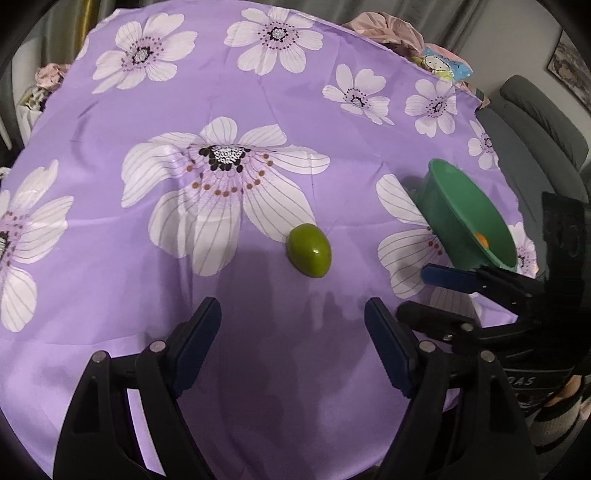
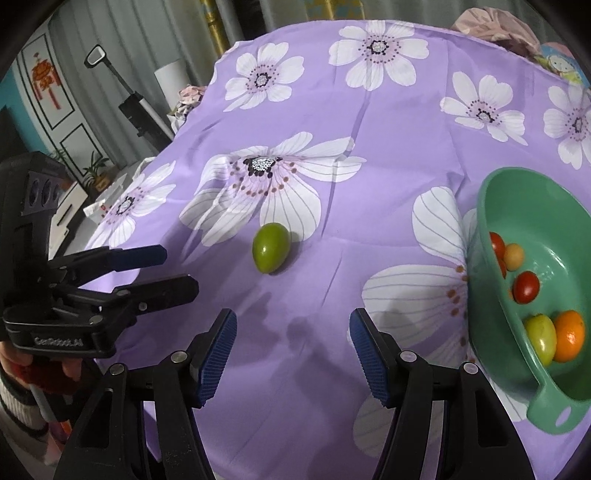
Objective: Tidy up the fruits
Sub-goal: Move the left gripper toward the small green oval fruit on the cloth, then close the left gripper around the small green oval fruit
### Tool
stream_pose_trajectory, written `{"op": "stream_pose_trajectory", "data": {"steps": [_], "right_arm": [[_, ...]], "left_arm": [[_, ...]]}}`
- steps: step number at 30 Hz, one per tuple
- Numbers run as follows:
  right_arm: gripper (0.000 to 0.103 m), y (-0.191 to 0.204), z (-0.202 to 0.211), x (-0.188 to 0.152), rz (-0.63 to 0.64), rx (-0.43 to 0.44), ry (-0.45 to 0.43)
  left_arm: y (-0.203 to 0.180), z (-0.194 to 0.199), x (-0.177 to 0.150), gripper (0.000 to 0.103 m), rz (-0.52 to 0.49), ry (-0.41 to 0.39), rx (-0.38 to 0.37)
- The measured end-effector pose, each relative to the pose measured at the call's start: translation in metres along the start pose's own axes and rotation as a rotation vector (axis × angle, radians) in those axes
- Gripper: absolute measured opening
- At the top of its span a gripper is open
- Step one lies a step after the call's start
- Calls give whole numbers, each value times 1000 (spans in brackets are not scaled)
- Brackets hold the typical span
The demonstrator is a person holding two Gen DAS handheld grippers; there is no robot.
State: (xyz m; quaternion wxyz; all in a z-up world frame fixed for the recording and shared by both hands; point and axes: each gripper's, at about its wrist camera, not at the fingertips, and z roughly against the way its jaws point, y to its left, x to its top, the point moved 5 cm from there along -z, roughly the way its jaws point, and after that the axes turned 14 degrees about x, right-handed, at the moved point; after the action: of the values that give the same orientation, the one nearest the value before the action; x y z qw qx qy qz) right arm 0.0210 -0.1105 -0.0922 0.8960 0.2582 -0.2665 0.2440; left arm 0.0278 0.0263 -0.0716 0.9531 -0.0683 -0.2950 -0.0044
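A green oval fruit [image 1: 309,250] lies alone on the purple flowered cloth; it also shows in the right wrist view [image 2: 270,253]. A green bowl [image 2: 491,236] at the right holds several fruits: red tomatoes [image 2: 526,286], a yellow-green fruit [image 2: 540,338] and an orange [image 2: 569,335]. The bowl [image 1: 443,210] stands right of the fruit in the left wrist view. My left gripper [image 1: 293,343] is open and empty, a little short of the green fruit. My right gripper [image 2: 293,354] is open and empty, between the fruit and the bowl. Each gripper appears in the other's view.
The purple cloth [image 1: 258,103] covers the table. Crumpled pink fabric [image 1: 388,27] and a cartoon packet [image 1: 445,64] lie at the far edge. A grey sofa [image 1: 535,122] stands to the right. A stand with a small mirror [image 2: 110,74] is off the table's left.
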Motion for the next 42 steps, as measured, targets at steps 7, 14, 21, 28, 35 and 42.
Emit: {"op": "stream_pose_trajectory", "data": {"steps": [7,14,21,28,35,42], "right_arm": [[65,1,-15,9,29,22,26],[65,0,-34,18,48,33,66],[65,-1,-52,26,66,37,108],[61,-4,-67,33,78,54,139],[55,-2,-74,37,105,57,148],[49,1,-79,40,117,77,175]], "left_arm": [[-1,-9,12,75,38,46,-97],[-3,-21,22,60,45,98,-127],[-4,-34,28,55,56,137,-152],[-8,-47,36,52,55,157,-151],[-11,-59,39,43,62,180,-147],[-13,-64,40,41,84,192,-170]]}}
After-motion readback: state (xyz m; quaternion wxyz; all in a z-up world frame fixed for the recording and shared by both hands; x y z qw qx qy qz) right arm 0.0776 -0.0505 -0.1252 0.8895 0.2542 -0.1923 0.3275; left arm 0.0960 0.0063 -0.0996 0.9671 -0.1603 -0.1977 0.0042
